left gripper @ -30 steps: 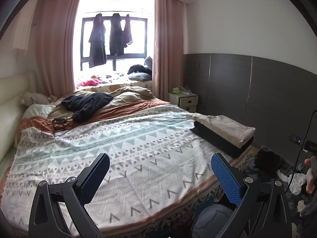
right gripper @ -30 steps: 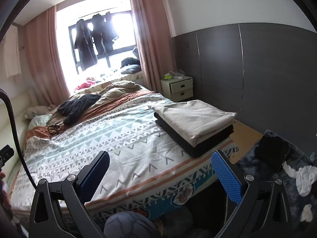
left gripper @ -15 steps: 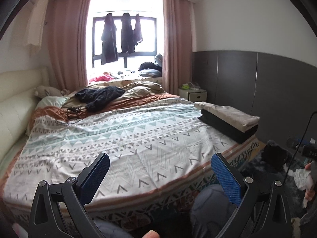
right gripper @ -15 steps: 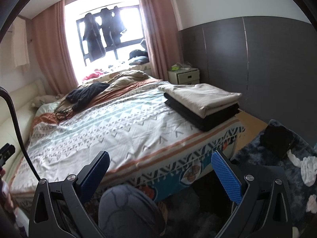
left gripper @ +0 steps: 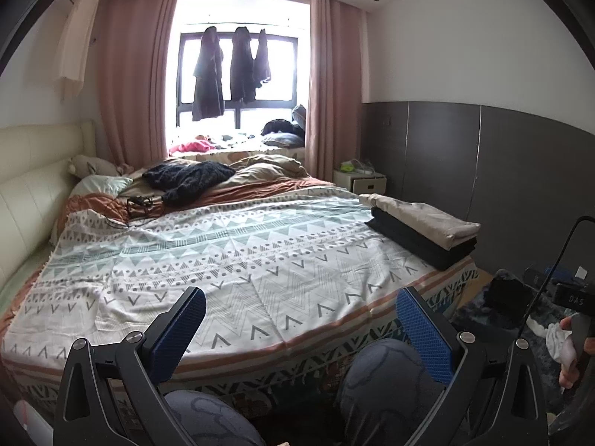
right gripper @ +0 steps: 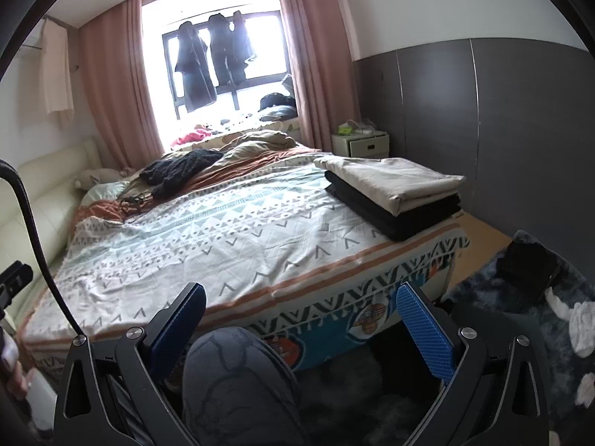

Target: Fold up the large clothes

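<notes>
A folded beige cloth (left gripper: 427, 217) (right gripper: 394, 182) lies on a folded black cloth (left gripper: 420, 241) (right gripper: 394, 212) at the bed's right corner. A patterned white and teal sheet (left gripper: 223, 260) (right gripper: 223, 238) covers the bed. A dark knit garment (left gripper: 186, 178) (right gripper: 178, 167) lies crumpled near the pillows. My left gripper (left gripper: 301, 330) is open and empty, held back from the foot of the bed above my knees. My right gripper (right gripper: 301, 327) is open and empty, also short of the bed's edge.
A white nightstand (left gripper: 366, 184) (right gripper: 360, 143) stands by the grey wall. Dark clothes (left gripper: 230, 70) hang in the window. A dark rug with black and white items (right gripper: 528, 297) lies on the floor at right. A cream headboard (left gripper: 26, 182) is at left.
Both grippers have pulled back and dropped lower from the bed. My knees now show under them. Both stay open and empty.
</notes>
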Motion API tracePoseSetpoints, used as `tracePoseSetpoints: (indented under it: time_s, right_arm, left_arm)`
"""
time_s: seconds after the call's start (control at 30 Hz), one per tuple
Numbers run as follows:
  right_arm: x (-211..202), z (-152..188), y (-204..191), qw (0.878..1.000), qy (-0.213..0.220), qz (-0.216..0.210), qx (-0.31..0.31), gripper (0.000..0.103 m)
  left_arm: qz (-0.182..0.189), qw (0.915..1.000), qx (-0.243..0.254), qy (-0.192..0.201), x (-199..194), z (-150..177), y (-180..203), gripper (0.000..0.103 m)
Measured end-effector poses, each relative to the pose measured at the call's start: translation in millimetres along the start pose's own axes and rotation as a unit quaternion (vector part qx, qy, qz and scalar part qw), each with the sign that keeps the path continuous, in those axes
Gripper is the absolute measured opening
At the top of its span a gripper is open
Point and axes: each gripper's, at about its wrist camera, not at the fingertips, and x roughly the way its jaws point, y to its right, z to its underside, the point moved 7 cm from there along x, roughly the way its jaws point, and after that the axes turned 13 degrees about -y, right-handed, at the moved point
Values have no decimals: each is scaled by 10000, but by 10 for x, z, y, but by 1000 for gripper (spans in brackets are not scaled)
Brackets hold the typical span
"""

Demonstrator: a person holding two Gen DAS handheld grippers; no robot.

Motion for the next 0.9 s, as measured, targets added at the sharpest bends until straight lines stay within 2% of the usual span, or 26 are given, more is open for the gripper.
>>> tracePoseSetpoints:
  time_s: [0.3,0.43,0.9]
  right_arm:
    - [61,1,-4,10000,-14,-25,-5,103]
    - [57,8,-42,10000,-7,9,-74,103]
    - [56,1,-65,10000,5,-31,-10,103]
  left_arm:
    - [-27,10000,-92,-24,-9,36,-84,102]
    - [-64,9998,-163,85,-47,40,-128,103]
    - [38,9998,-163,78,-89,5,-150,102]
